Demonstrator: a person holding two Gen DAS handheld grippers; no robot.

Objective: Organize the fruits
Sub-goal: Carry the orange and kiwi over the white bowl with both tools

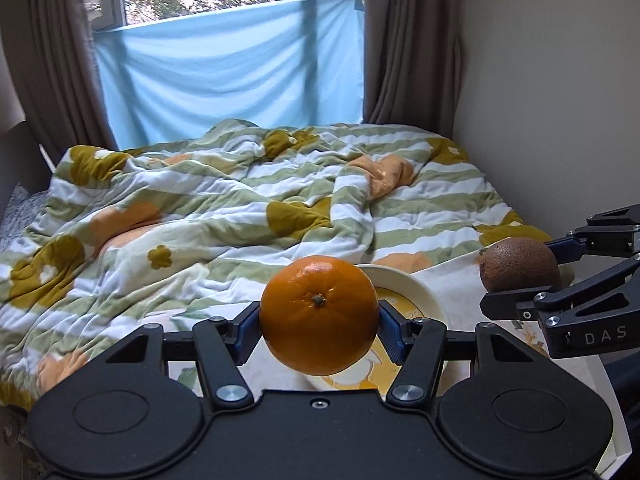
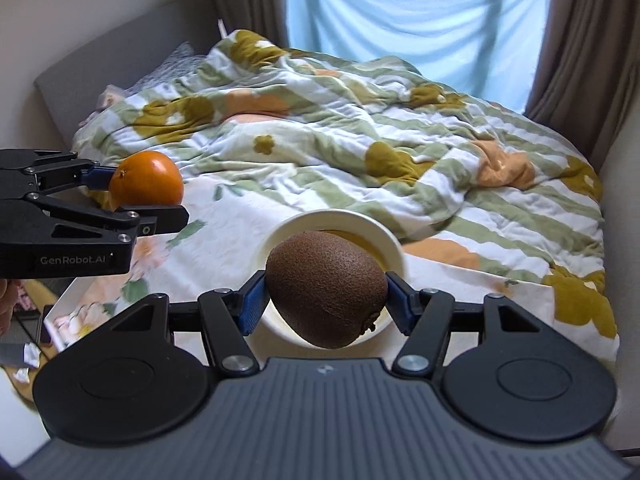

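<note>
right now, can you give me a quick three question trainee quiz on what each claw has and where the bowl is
1. True or false: the left claw is shut on the round glossy orange fruit.
2. What does the right claw grip? A) fuzzy brown kiwi fruit B) green apple C) nothing
3. Fill in: in the right wrist view, the cream round bowl with a yellow inside shows directly behind and below the ____.

Key
1. True; its blue pads press both sides of the orange.
2. A; the kiwi is clamped between the pads.
3. kiwi; the bowl sits on a floral-printed surface beside the striped flowered quilt.
</note>
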